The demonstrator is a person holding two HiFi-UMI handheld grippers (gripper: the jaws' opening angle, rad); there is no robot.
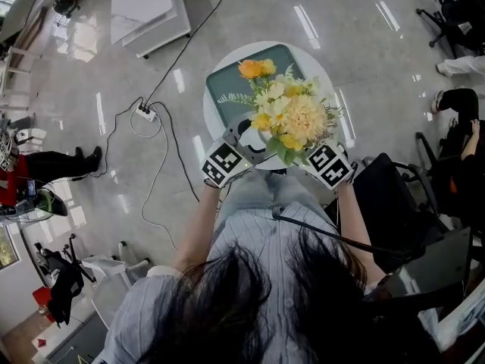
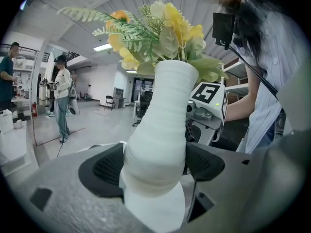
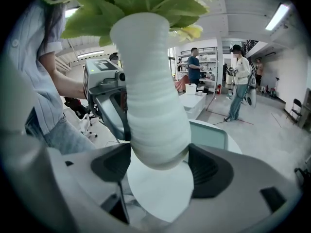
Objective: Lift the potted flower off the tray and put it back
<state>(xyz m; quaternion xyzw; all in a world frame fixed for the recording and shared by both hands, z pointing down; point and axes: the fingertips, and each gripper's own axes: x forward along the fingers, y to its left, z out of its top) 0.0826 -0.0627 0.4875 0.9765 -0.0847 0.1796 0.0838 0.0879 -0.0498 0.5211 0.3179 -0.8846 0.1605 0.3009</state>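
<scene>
A white ribbed vase point(image 1: 254, 136) of yellow and orange flowers point(image 1: 292, 116) is held at the near edge of the round white table point(image 1: 333, 89), off the green tray point(image 1: 227, 82). My left gripper point(image 1: 236, 144) grips it from the left and my right gripper point(image 1: 312, 156) from the right, partly hidden by leaves. In the left gripper view the vase point(image 2: 158, 144) fills the gap between the pads of my left gripper point(image 2: 153, 166). The right gripper view shows my right gripper point(image 3: 160, 171) shut on the vase point(image 3: 153, 115), with the tray point(image 3: 209, 132) behind.
A power strip point(image 1: 145, 112) with cables lies on the floor left of the table. A black chair point(image 1: 386, 203) stands close on the right, with seated people's legs point(image 1: 458, 101) beyond. White tables point(image 1: 144, 6) stand at the top left. Other people stand in the background.
</scene>
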